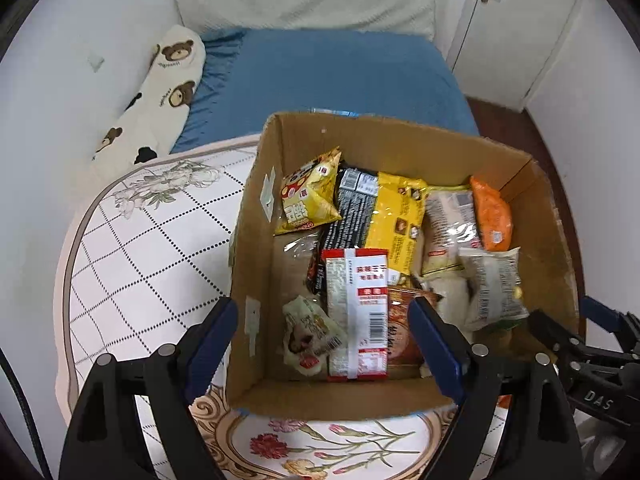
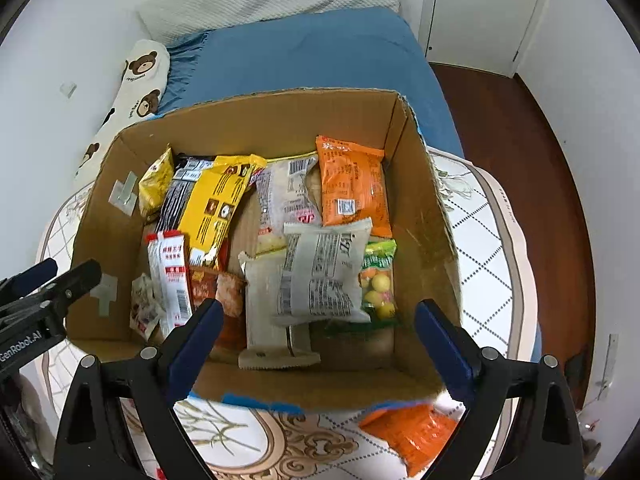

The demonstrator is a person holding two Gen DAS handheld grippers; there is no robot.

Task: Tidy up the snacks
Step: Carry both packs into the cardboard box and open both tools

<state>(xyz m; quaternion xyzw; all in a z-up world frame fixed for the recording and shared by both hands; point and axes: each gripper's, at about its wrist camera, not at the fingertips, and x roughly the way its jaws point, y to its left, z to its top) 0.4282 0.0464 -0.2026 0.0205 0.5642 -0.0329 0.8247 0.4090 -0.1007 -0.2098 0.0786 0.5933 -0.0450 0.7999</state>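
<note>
Both grippers, left gripper (image 1: 324, 336) and right gripper (image 2: 318, 332), hang spread and empty over the box (image 2: 272, 120); grab the orange packet (image 2: 412, 436) at lower right flat, by its edge.

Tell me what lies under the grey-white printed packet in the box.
The grey-white printed packet rests across a long pale wrapper and overlaps the green candy bag, inside the cardboard box. What lies beneath its middle is covered, so it cannot be seen.

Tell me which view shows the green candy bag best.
The right wrist view: the green candy bag lies in the box, partly under a grey packet. The left wrist view shows at most a green sliver beneath that packet.
</note>
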